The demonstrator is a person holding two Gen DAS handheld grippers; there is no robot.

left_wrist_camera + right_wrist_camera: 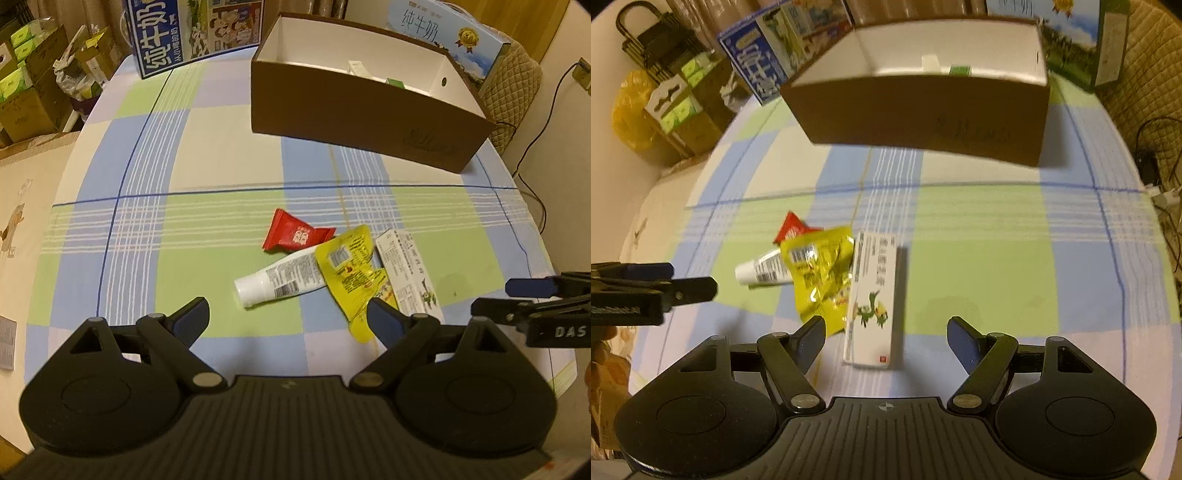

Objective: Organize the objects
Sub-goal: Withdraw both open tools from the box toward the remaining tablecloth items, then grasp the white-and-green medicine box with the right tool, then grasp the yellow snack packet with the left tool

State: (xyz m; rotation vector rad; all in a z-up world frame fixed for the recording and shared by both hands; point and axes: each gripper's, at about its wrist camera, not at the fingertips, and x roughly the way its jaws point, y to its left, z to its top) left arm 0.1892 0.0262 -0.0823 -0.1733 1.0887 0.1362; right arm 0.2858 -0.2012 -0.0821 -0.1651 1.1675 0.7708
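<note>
left gripper (284, 314): jaws spread wide, nothing between the pads; it hangs over the near edge of the pile, the tube just ahead at 12 o'clock
white tube (275, 280): lying flat, cap toward 8 o'clock, tail tucked under the yellow pouch; looks light, smooth, a bit squashy; I would pinch it across the body near the cap, where it is stiffest
red packet (295, 236): at 12 o'clock of the tube, touching it; thin crinkly foil, light, likely slippery; take it by the middle
yellow pouch (351, 273): on top of the tube, leaning on the carton at its 3 o'clock; soft, floppy, shiny; grip the bulk, not a corner
white carton (875, 306): long flat box, stiff, light; hold across its narrow width
right gripper (886, 339): jaws released, straddling the carton's near end without pressing it
brown box (351, 114): open-topped, at 12 o'clock beyond the pile, well apart; inside, a white item and a green one against the far wall, otherwise bare as far as I can see
checked tablecloth (147, 221): everything rests on it
</note>
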